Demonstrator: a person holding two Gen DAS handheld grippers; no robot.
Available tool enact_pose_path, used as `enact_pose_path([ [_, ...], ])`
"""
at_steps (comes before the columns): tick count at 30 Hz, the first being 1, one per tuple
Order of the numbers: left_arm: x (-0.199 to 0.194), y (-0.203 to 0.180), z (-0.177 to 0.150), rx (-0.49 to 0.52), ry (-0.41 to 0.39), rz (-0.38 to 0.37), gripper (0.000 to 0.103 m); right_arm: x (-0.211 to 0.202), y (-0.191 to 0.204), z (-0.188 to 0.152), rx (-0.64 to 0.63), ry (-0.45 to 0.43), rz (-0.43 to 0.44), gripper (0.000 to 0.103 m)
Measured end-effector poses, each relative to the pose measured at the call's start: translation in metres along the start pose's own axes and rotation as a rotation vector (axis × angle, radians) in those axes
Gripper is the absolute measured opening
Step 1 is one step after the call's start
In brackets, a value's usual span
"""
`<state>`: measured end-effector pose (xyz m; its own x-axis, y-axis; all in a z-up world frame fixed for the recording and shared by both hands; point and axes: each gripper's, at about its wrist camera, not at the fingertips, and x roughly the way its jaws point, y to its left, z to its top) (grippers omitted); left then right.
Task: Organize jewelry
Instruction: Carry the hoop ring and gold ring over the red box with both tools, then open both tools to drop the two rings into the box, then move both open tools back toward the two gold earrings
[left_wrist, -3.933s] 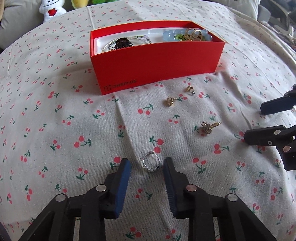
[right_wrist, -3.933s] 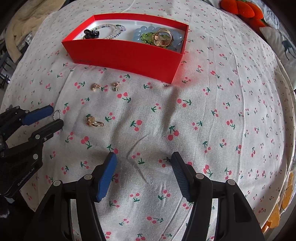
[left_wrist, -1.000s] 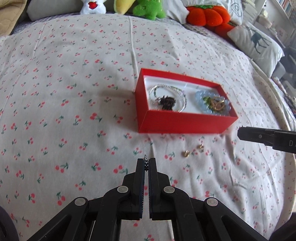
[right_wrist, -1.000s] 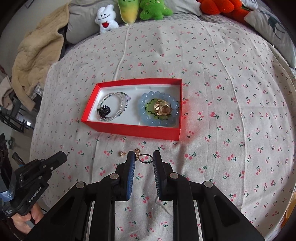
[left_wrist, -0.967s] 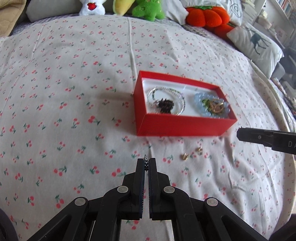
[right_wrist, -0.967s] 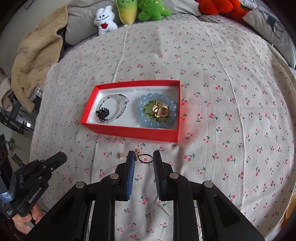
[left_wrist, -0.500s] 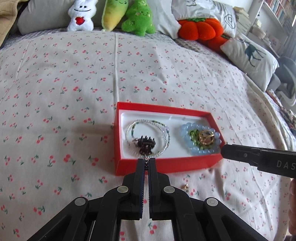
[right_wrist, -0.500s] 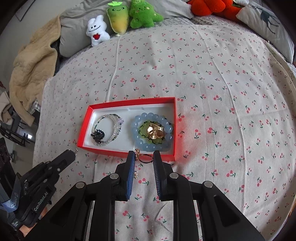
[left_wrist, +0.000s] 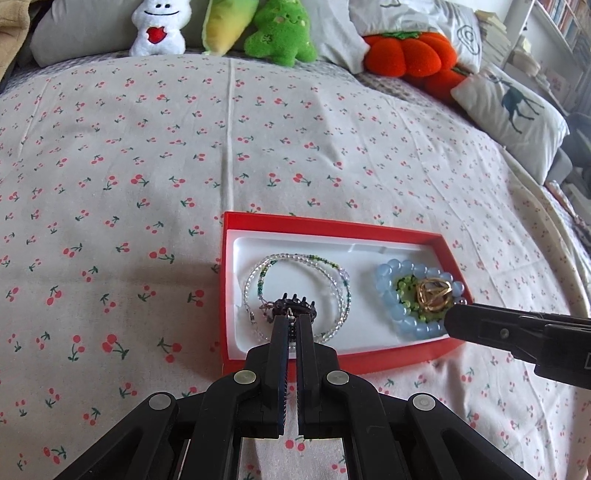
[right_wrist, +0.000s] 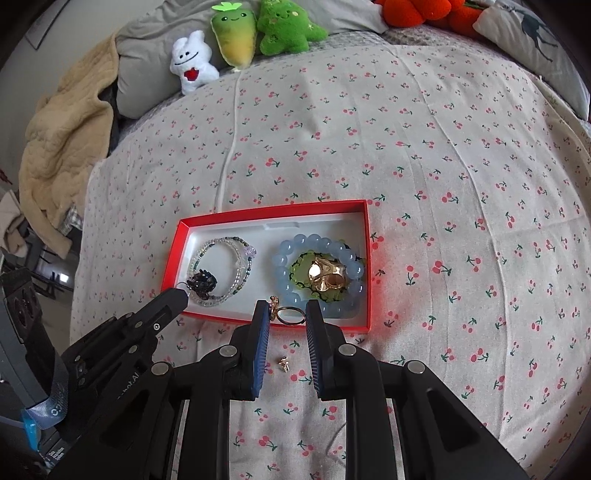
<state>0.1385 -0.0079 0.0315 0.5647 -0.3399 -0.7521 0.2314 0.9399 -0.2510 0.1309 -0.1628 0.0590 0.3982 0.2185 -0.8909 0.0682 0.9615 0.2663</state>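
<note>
A red box lies open on the cherry-print bed cover. It holds a clear bead necklace with a dark charm on the left, and a blue bead bracelet around green beads and gold rings on the right. My left gripper is shut on a small beaded ring, held above the box's left half. My right gripper is shut on a gold ring with a charm, above the box's near wall.
A small gold earring lies on the cover between my right fingers, in front of the box. Plush toys, an orange plush pumpkin and pillows line the far edge. A tan blanket hangs at the left.
Both grippers have moved forward and now hang over the red box, each still holding its ring. The box looks nearer and lower in both views.
</note>
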Motion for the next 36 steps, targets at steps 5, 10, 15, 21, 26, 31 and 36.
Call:
enact_pose_path([
  [5,-0.004,0.000,0.002,-0.014,-0.004,-0.007,0.014,0.000,0.000,0.000,-0.001,0.000,-0.001,0.021],
  [10,-0.019,0.001,0.001,-0.018,-0.029,0.010,0.024,0.003,0.000,0.002,0.002,0.004,-0.001,0.021],
  [15,-0.032,0.003,-0.003,-0.015,-0.041,0.041,0.032,0.005,0.004,0.004,-0.005,0.009,0.012,0.021],
  [21,-0.037,0.010,-0.014,-0.015,-0.016,0.086,0.046,0.007,0.009,0.006,-0.006,0.026,0.069,0.026],
  [26,-0.037,0.018,-0.024,-0.037,0.017,0.115,0.052,0.002,0.011,0.003,-0.022,0.024,0.068,0.039],
  [31,-0.040,0.020,-0.033,-0.029,0.037,0.152,0.063,-0.005,0.009,-0.003,-0.046,0.024,0.038,0.050],
  [36,-0.044,0.019,-0.045,-0.023,0.059,0.174,0.075,-0.011,0.005,-0.017,-0.096,0.034,0.001,0.057],
])
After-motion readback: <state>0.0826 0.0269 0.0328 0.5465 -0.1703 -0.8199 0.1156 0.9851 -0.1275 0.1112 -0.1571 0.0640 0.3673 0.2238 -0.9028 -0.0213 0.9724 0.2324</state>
